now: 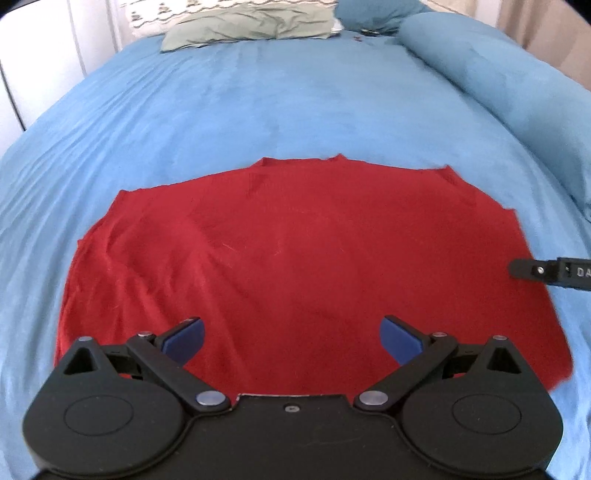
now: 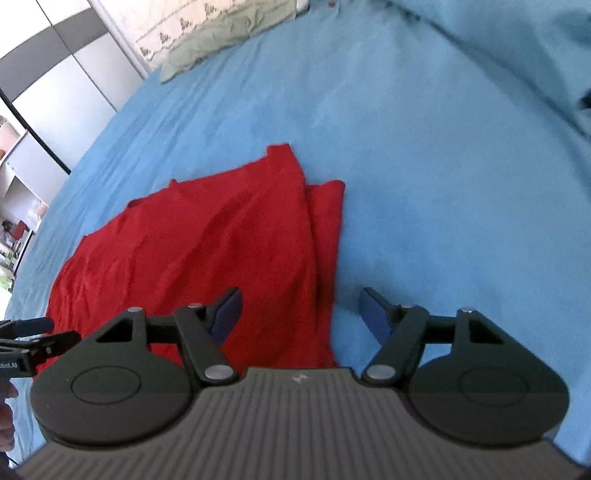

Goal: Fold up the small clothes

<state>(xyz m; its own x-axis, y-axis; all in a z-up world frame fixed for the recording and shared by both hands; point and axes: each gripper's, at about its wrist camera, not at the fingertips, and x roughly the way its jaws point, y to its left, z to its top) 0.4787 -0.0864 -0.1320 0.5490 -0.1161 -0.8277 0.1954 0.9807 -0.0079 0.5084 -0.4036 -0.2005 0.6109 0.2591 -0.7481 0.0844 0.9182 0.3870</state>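
A red garment (image 1: 288,258) lies spread flat on the blue bed sheet (image 1: 258,107); it also shows in the right wrist view (image 2: 207,240), with a fold along its right side. My left gripper (image 1: 291,336) hovers open and empty over the garment's near edge. My right gripper (image 2: 299,314) is open and empty over the garment's near right edge; its tip shows at the right of the left wrist view (image 1: 524,269). The left gripper's fingers show at the left edge of the right wrist view (image 2: 37,332).
A green pillow (image 1: 251,22) and a patterned pillow (image 1: 147,18) lie at the head of the bed. A rolled blue duvet (image 1: 498,85) runs along the right side. White wardrobe doors (image 2: 55,74) stand to the left.
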